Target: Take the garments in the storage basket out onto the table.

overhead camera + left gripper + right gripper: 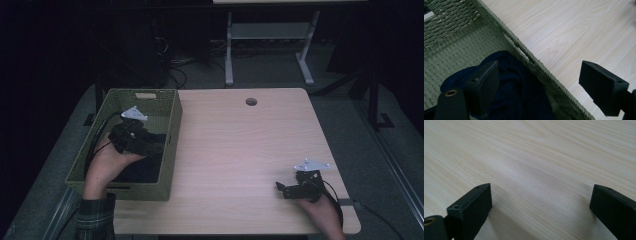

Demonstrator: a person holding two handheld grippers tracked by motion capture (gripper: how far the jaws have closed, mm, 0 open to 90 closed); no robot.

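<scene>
The tabletop (240, 150) is pale wood and bears no writing I can read. At its left edge sits the woven green basket (172, 145), with a dark blue cloth (519, 87) lying inside. My left gripper (150, 145) hangs over that cloth, jaws wide, straddling the basket's wall and gripping nothing. My right gripper (282, 189) rests near the front right corner, jaws wide, with open wood ahead.

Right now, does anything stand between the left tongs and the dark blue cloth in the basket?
Partly. The left tongs stand open astride the woven basket's near wall: one jaw is over the dark blue cloth, the other over the table outside.
</scene>
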